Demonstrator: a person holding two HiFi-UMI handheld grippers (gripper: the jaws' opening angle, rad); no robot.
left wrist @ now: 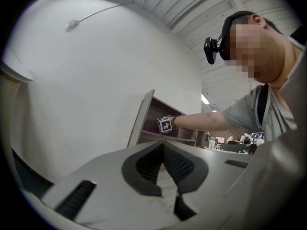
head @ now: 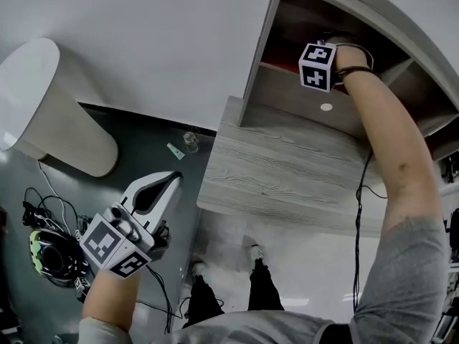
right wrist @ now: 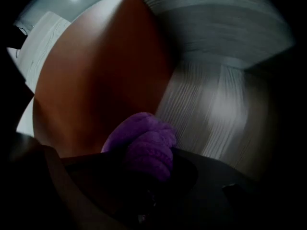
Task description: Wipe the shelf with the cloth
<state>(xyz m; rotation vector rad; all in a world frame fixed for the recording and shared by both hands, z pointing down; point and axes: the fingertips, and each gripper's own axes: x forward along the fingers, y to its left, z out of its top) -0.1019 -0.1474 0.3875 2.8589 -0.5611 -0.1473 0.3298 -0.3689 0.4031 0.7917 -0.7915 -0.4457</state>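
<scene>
The right claw (right wrist: 147,172) is clamped on a fluffy purple cloth (right wrist: 144,145), which bulges in a soft wad out past the jaw tips. Just beyond the wad a reddish-brown inner panel (right wrist: 96,71) meets a pale grey wood-grain panel (right wrist: 206,104); whether the cloth touches either one cannot be told. In the head view this claw is reached deep into the grey wood-grain open shelf (head: 258,56), so only its black-and-white marker cube (head: 318,66) shows. Behind the cube are the person's bare forearm (head: 391,135), a black wrist strap and a grey sleeve. A thin black cable (head: 356,221) hangs down from the arm.

Below the claw, under the shelf opening, lies a grey wood-grain desk (head: 287,170).

The left claw (left wrist: 162,146) is held low and well apart from the shelf, with its white jaws closed tip to tip and nothing between them. Beyond it stands a white wall (head: 143,34). To its left are a beige rounded cylinder (head: 57,113) and tangled black cables (head: 43,206) on a dark floor (head: 143,135). A small clear jar (head: 190,142) stands on the floor ahead of it.
</scene>
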